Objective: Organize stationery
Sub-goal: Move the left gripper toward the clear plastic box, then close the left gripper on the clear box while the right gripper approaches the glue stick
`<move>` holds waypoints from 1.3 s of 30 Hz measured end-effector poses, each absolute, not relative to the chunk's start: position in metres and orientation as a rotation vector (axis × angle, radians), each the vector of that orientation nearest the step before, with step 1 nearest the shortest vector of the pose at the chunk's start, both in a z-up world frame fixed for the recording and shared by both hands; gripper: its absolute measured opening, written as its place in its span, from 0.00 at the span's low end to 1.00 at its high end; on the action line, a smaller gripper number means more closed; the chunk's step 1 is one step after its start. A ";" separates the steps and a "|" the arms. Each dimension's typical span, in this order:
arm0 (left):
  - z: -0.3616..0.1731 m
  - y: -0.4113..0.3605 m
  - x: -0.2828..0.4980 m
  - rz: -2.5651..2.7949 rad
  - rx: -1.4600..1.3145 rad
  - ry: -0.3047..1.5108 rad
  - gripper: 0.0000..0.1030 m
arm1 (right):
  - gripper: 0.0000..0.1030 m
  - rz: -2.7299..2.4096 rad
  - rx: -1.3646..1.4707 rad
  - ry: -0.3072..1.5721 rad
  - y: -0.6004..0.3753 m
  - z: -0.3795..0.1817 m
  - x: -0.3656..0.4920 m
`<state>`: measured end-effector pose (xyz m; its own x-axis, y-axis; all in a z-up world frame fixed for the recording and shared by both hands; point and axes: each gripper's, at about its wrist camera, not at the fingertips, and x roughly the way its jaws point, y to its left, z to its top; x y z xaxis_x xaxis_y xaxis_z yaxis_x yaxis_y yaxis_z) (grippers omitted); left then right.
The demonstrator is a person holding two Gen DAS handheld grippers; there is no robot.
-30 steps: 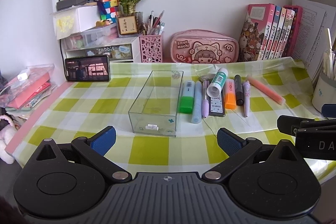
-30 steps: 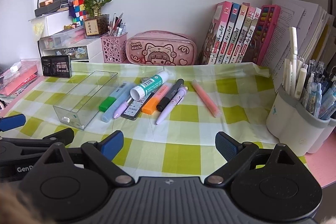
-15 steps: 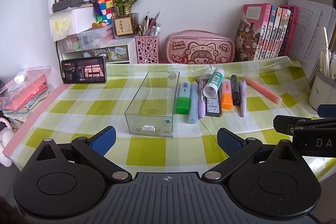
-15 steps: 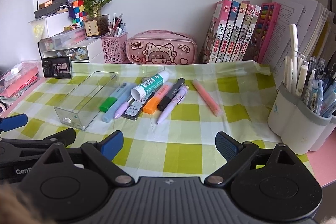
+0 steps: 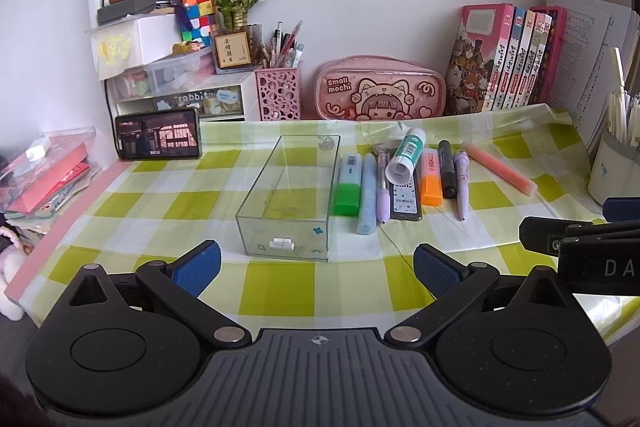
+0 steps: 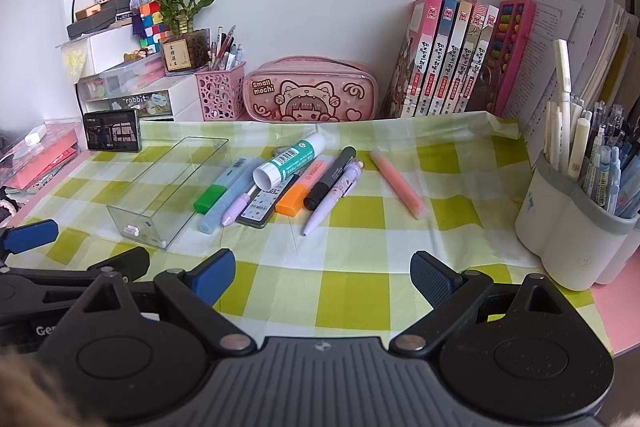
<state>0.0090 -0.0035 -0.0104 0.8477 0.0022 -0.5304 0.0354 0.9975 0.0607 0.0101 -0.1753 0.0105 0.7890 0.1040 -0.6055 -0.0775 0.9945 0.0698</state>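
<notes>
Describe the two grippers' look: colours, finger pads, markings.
Both match: matte black linkage arms, silver pivot pins, round black discs, a ribbed dark grey centre plate. Left gripper and right gripper have blue textured pads. White lettering shows on the bodies, cut off. No cables or sleeves visible.

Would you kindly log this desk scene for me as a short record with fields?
surface: green checked tablecloth
container: clear plastic box, nothing in it but a small white piece
loose items: glue stick lying across a row of highlighters and pens; pink highlighter apart to the right
left gripper: open, holding nothing
right gripper: open, holding nothing
progress: no stationery boxed yet
</notes>
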 end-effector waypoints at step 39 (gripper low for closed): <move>-0.062 0.023 0.094 -0.026 0.098 0.522 0.89 | 0.80 0.120 0.315 0.776 -0.227 -0.011 0.157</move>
